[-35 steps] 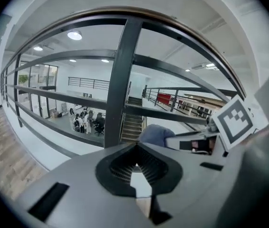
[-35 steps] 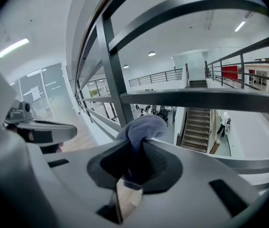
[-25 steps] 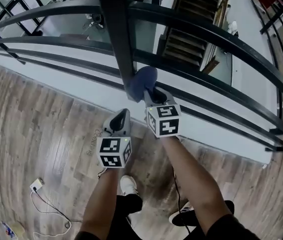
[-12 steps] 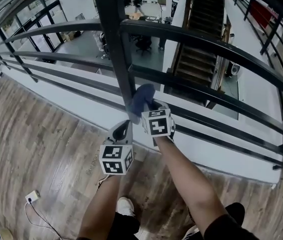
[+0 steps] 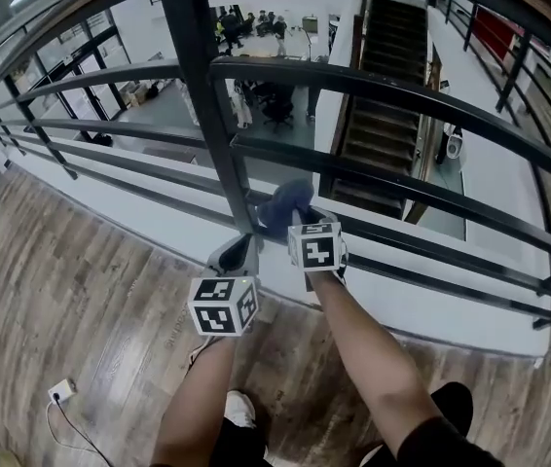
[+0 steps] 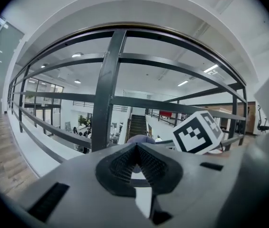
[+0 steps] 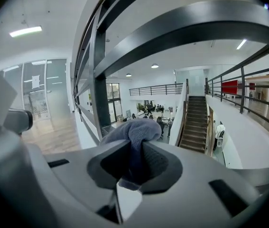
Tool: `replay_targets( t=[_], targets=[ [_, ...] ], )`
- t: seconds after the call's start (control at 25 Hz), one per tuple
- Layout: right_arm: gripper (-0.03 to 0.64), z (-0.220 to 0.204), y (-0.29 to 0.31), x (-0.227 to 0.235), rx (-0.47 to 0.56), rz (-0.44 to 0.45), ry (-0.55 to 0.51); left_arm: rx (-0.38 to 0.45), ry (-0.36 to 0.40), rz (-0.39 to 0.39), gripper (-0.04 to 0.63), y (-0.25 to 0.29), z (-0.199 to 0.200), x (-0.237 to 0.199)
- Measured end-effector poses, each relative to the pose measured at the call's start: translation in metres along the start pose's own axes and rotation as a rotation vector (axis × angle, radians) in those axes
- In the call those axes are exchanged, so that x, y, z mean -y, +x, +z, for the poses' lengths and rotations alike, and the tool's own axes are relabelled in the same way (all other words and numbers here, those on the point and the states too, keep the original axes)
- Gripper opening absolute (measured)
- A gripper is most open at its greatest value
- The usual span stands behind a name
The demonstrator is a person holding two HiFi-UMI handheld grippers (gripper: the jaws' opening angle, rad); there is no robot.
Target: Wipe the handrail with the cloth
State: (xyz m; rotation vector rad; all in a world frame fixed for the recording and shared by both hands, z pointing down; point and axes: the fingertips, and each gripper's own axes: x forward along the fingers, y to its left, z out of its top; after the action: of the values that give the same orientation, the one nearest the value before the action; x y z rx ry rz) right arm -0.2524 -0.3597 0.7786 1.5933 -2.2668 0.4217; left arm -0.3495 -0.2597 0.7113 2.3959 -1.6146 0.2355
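- The right claw (image 5: 300, 220) is clenched on a blue-grey cloth (image 5: 285, 202), which is pinched between its ribbed pads and bulges out as a soft wad just ahead of the tips
- The black metal handrail (image 5: 402, 84) runs ahead of and above this claw, and its upright post (image 5: 202, 115) stands just to the claw's left; the wad is low down by the post, and I cannot tell whether it touches the metal
- The left claw (image 5: 239, 249) is clenched shut on nothing, just left of the right claw and a little nearer the person
- The cloth looks light, limp and easily folded, so it should wrap round a bar; a pinch at its bunched middle leaves loose fabric for rubbing
- The rail looks rigid and smooth, probably slick
- No brand or label can be read; each marker cube (image 5: 222, 305) bears only black-and-white squares, and a red panel (image 7: 229, 86) far ahead is too small to read
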Motion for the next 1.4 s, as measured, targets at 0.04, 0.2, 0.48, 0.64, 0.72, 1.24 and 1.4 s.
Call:
replay_targets(
  t=[0.04,0.2,0.48,0.64,0.72,1.24,1.4],
  targets=[
    [0.071,-0.002,-0.001,0.005,-0.002,-0.006,0.002,-0.002,0.009,-0.004,0.003,0.001,-0.001,0.006],
    [0.071,-0.007,-0.010,0.016,-0.003,-0.004,0.009,-0.029,0.090,-0.005,0.003,0.004,-0.004,0.029],
    [0.071,-0.016,-0.038,0.054,-0.007,-0.023,-0.002,-0.017,0.117,-0.034,0.003,0.020,0.001,0.069],
    [0.071,-0.029,-0.062,0.087,-0.008,-0.055,0.005,-0.014,0.109,-0.072,0.003,0.029,-0.006,0.105],
    [0.071,-0.036,-0.073,0.103,-0.006,-0.073,0.010,-0.017,0.107,-0.093,0.003,0.033,-0.010,0.120],
    [0.071,-0.070,-0.148,0.199,-0.005,-0.169,0.057,-0.029,0.158,-0.216,0.003,0.057,-0.026,0.214],
    [0.071,-0.084,-0.178,0.238,-0.005,-0.216,0.059,-0.043,0.227,-0.269,0.003,0.065,-0.047,0.253]
  ],
)
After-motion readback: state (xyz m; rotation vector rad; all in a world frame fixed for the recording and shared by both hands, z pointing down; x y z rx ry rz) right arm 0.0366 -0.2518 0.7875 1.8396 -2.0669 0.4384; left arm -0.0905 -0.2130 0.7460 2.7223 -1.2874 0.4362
